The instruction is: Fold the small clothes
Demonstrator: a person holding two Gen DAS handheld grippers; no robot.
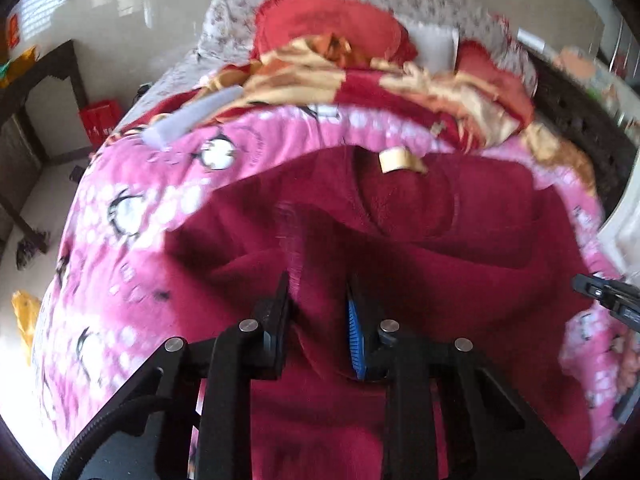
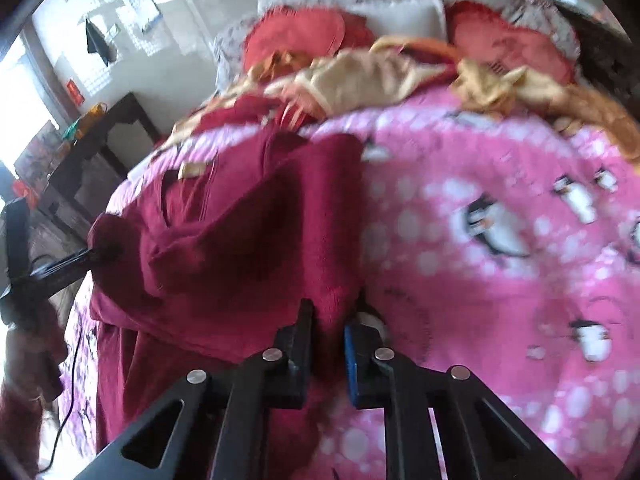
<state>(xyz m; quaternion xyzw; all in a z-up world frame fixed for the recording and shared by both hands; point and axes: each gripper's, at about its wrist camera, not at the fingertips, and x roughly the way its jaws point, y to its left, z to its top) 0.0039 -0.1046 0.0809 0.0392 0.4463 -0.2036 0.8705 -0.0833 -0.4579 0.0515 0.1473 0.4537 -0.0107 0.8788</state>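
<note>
Both jaws clenched on dark red fleece garment (image 1: 400, 264): left gripper (image 1: 320, 312) and right gripper (image 2: 329, 320) lifted edges off pink penguin-print blanket (image 2: 500, 208) for fold.

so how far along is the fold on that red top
Partly done: the maroon top lies bunched on the pink penguin blanket, one layer already turned over. In hand: left claw and right claw each pinch its fabric. Left: flattening and finishing the folds.
</note>
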